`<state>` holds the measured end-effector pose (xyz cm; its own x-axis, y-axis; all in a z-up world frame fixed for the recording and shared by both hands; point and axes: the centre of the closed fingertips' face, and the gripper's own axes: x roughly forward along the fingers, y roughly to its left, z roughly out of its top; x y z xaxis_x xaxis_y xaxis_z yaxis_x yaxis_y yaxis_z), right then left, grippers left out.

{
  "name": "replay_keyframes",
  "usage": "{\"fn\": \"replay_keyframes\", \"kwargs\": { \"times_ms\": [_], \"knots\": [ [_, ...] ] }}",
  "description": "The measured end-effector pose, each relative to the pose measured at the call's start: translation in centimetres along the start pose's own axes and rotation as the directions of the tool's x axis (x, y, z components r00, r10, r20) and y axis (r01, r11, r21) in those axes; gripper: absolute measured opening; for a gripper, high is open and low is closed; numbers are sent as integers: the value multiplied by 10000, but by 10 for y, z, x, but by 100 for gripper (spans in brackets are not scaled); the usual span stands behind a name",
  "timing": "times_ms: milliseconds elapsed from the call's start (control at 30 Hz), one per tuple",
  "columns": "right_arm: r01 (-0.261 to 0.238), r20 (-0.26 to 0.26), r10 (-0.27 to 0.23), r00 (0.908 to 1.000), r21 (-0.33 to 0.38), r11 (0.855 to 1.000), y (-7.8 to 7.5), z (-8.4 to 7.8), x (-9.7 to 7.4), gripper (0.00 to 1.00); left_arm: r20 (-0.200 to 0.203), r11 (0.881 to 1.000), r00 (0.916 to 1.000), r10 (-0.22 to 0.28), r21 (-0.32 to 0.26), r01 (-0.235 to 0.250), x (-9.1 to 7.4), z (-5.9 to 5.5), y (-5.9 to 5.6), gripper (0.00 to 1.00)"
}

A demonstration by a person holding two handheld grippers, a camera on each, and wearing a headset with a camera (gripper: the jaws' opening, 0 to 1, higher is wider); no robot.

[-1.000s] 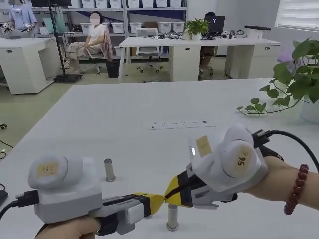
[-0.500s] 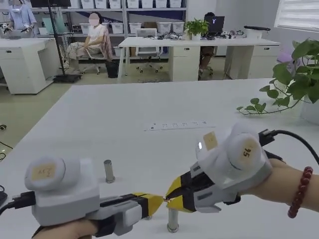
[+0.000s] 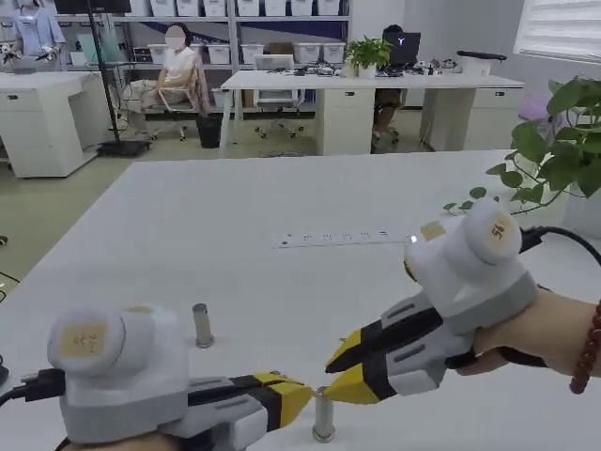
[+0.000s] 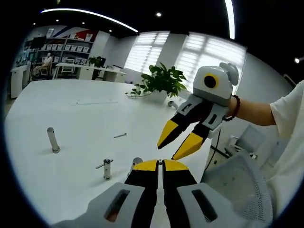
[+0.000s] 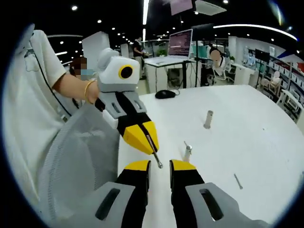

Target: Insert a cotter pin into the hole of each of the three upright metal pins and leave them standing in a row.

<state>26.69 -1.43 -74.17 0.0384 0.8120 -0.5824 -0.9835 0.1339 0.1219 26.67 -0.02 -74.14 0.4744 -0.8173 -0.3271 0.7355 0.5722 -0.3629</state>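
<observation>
Over the near metal pin [image 3: 324, 420], L gripper [image 3: 297, 394] is clamped on a cotter pin [image 5: 154, 152], R gripper [image 3: 333, 381] gapes empty: a sloppy handover cd drop it or tip the pin.

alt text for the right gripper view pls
The left gripper, shut on a thin cotter pin, points toward the right gripper's open jaws. Beyond, two upright metal pins stand on the white table.

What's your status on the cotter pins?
Left gripper shut on cotter pin; right gripper open, empty. One metal pin already pinned, far metal pin bare. Spare cotter pin loose on table, out of the way.
</observation>
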Motion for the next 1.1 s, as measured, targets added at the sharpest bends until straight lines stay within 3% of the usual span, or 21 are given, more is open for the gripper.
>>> {"fn": "replay_keyframes", "kwargs": {
  "times_ms": [233,433,633,1100],
  "knots": [
    [-836,-120,839,9964,229,9962,9,-8,-2,18,-334,9966,9980,-544,603,564,0,-5,-11,0],
    [-1630,-112,1638,9864,554,9851,18,-12,-4,18,-716,9876,9917,-1065,1077,1139,-2,-11,-22,0],
    [-2140,-286,2166,9758,735,9741,27,-19,-3,17,-815,9780,9870,-1389,1454,1496,-3,-13,-30,0],
    [-2803,-508,2826,9579,479,9587,42,-25,3,12,-1161,9569,9755,-1871,2032,2077,-4,-19,-43,0]
  ]
}}
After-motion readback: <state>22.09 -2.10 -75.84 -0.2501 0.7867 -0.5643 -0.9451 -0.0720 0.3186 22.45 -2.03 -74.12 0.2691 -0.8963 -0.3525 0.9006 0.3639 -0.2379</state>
